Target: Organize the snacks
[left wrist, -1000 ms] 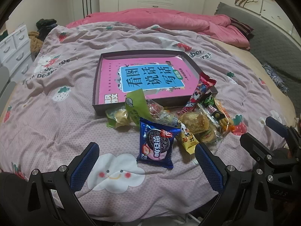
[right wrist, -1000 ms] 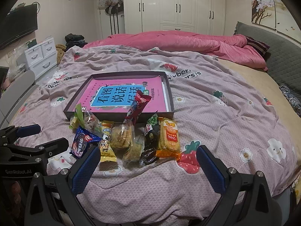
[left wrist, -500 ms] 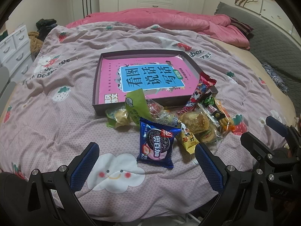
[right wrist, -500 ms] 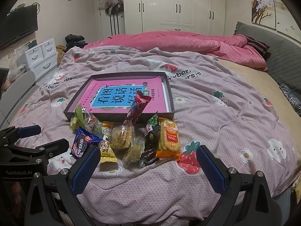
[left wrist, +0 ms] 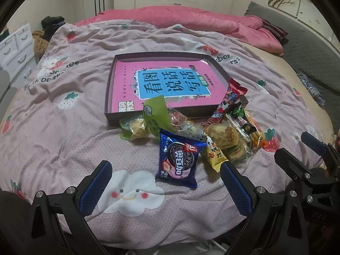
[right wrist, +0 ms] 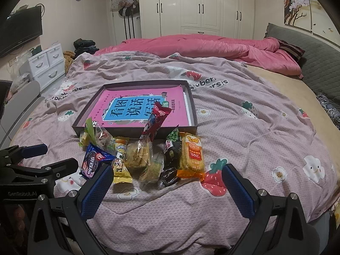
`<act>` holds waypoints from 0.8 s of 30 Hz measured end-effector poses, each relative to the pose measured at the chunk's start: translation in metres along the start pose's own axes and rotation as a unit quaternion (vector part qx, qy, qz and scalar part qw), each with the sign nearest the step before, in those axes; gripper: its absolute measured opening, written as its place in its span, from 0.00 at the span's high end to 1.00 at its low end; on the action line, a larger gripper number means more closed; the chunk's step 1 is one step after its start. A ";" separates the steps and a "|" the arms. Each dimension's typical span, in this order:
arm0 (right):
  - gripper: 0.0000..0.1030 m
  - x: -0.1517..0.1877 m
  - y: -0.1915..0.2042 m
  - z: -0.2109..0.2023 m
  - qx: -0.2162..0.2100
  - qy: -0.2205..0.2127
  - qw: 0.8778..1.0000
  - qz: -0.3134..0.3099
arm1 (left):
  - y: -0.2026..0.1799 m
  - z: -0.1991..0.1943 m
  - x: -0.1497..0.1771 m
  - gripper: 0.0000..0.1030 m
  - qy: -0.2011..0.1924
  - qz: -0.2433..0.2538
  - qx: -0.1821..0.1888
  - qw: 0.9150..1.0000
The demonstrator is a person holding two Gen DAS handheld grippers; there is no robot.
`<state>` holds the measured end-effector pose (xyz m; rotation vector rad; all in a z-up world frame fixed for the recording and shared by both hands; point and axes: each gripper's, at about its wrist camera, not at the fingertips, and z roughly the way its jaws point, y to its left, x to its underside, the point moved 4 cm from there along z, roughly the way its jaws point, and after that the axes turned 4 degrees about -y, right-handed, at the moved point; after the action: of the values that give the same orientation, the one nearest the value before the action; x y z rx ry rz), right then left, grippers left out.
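A pile of snack packets lies on the bed in front of a dark shallow box that holds a pink book. A blue Oreo packet lies nearest, with a yellow packet, clear cookie packs, a green packet, an orange cracker pack and a red bar leaning on the box's front rim. My left gripper is open and empty, just short of the Oreo packet. My right gripper is open and empty, just short of the pile.
The snacks lie on a pink-grey strawberry quilt. A pink duvet is bunched at the far side. White drawers stand at the left and wardrobes behind. The other gripper shows at each view's edge.
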<state>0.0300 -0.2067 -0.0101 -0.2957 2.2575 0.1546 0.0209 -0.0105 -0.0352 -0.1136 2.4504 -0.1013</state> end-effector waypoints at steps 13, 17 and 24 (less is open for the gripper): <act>0.01 0.005 -0.007 0.010 -0.018 0.008 0.999 0.026 | 0.012 0.021 0.006 0.02 0.039 -0.030 0.019 0.999; 0.01 0.004 -0.009 0.013 -0.024 0.011 0.999 0.030 | 0.010 0.031 0.008 0.02 0.052 -0.025 0.030 0.998; 0.01 -0.003 -0.007 0.027 -0.039 0.010 0.998 0.042 | 0.008 0.048 0.010 0.02 0.067 -0.018 0.031 0.997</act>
<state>0.0534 -0.2073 -0.0250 -0.2436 2.2888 0.2847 0.0432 -0.0059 -0.0792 -0.1271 2.5775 -0.2060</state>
